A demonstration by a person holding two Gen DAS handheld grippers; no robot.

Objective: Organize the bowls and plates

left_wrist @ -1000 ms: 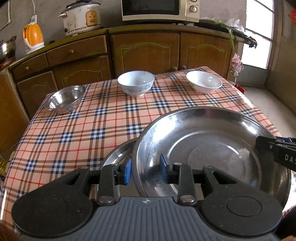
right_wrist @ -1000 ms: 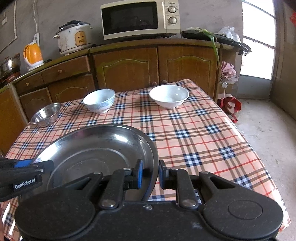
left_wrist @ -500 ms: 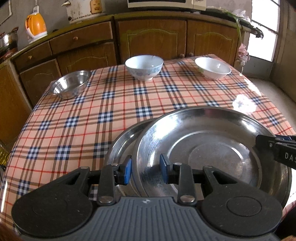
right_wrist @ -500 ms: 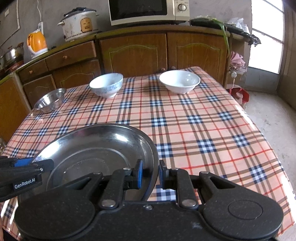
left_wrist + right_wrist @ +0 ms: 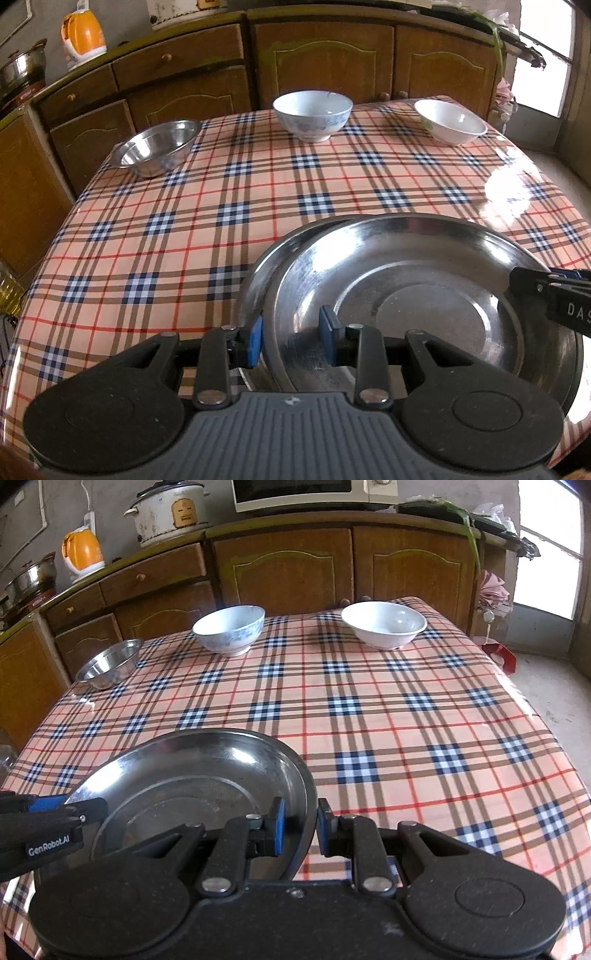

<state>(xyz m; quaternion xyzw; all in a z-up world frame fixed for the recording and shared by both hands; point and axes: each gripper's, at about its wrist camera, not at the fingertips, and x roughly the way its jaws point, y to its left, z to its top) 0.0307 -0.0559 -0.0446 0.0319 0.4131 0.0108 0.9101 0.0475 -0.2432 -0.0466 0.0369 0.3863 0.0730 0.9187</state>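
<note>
A large steel plate (image 5: 424, 295) is held between both grippers just above the checked tablecloth (image 5: 221, 221). My left gripper (image 5: 291, 339) is shut on its near left rim. My right gripper (image 5: 301, 825) is shut on its right rim, with the plate (image 5: 192, 775) stretching left of it. A second steel plate (image 5: 255, 280) lies underneath, only its left rim showing. At the far side of the table stand a small steel bowl (image 5: 155, 147), a blue-patterned white bowl (image 5: 312, 114) and a plain white bowl (image 5: 450, 125).
Wooden cabinets (image 5: 288, 565) run behind the table, carrying an orange kettle (image 5: 83, 550), a rice cooker (image 5: 170, 511) and a microwave (image 5: 314, 494). The table's right edge (image 5: 546, 723) drops to bare floor near a doorway.
Both grippers have sunk with the plate toward the table and tipped further down. More of the lower plate's rim now shows at the left.
</note>
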